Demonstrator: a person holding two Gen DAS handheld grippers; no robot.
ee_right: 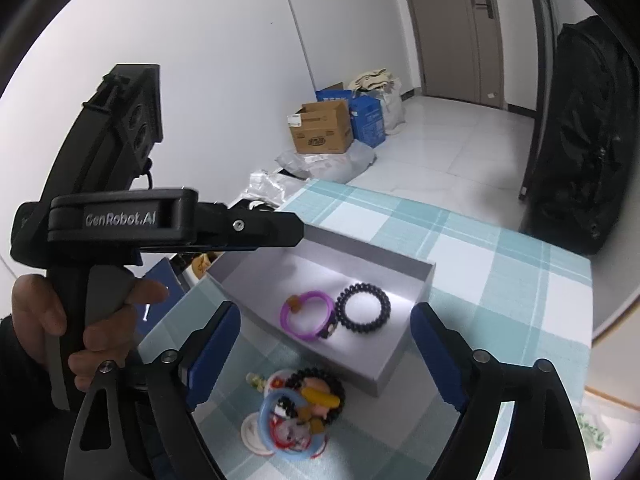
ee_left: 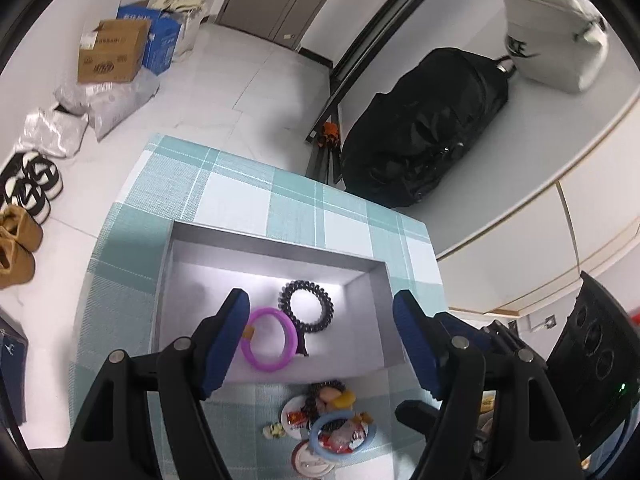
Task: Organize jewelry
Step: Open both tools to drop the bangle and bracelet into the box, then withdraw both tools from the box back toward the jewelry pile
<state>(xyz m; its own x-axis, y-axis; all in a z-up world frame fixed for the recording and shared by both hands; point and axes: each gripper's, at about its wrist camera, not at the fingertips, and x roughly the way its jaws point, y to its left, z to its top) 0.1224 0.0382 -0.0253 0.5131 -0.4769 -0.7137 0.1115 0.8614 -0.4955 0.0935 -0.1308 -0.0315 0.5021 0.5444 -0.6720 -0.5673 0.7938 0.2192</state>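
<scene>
A low table covered in a teal and white checked cloth (ee_left: 256,196) holds a shallow grey box (ee_left: 276,252) and, on the cloth just in front of it, a small heap of jewelry (ee_left: 332,424). The left gripper (ee_left: 320,340) hangs above the box's near edge with its blue-padded jaws spread wide and nothing between them; the heap lies below and nearer the camera than its fingertips. The right gripper (ee_right: 326,354) is also wide open and empty, poised over the heap, which sits between and just beneath its two fingers, with the box beyond. Inside the box lie two pieces side by side: a purple bangle (ee_right: 306,314) carrying a small tan charm, and a black coiled hair tie (ee_right: 363,306) touching or nearly touching it. The heap outside the box includes a light blue ring (ee_right: 276,424), a black beaded bracelet (ee_right: 320,384), a yellow piece and some red and white bits. A hand (ee_right: 60,332) grips the left gripper's handle.
</scene>
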